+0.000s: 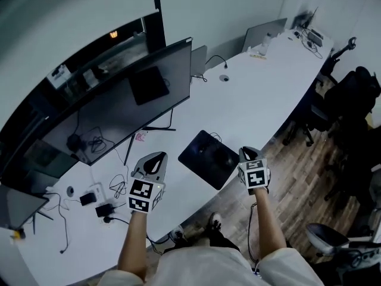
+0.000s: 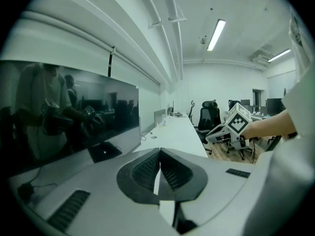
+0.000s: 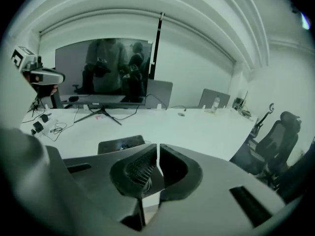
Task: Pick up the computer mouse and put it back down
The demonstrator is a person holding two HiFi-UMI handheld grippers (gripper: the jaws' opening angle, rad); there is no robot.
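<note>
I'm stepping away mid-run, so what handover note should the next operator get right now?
Left gripper: fingers shut, empty, held above the long white desk.
Right gripper: fingers shut, empty, also raised.
Black rectangular mouse pad lies on the desk between them; computer mouse too dark to make out there.
Neither gripper holds it; whether the lift is done or still to do can't be told.

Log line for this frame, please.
left gripper: shut, empty | right gripper: shut, empty | both: held above desk | mouse: on mouse pad, untouched
</note>
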